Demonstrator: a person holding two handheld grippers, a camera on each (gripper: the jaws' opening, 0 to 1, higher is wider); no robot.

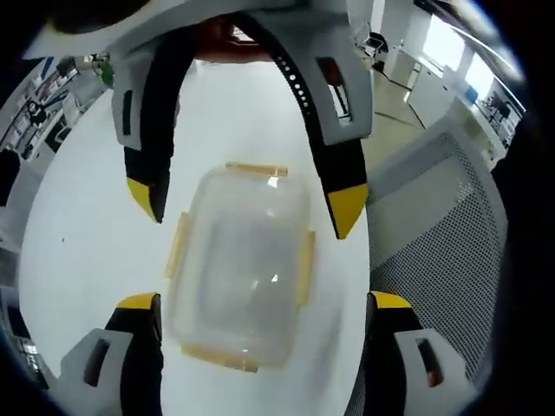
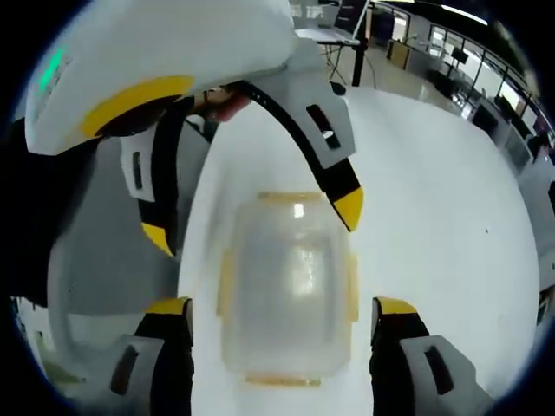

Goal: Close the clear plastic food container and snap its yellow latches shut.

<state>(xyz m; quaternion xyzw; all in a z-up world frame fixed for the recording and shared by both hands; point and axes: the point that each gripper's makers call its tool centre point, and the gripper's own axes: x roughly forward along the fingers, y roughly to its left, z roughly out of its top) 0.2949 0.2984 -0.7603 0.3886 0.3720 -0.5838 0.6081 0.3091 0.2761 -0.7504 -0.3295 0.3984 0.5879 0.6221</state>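
Left gripper (image 1: 264, 316) fingers (image 1: 139, 316) spread wide apart, nothing between the tips but the clear plastic food container (image 1: 243, 264), which lies on the white counter (image 1: 87, 234) below them. Lid is on; yellow latches (image 1: 303, 264) show on all four sides. Right gripper (image 1: 247, 204) enters from the far side, its yellow-tipped fingers also parted, flanking the container's far end. A mesh chair (image 1: 442, 225) stands beyond the right-hand finger.

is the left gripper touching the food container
Apart. In the left gripper view, the open left gripper straddles the food container, with white table visible between each jaw and it.
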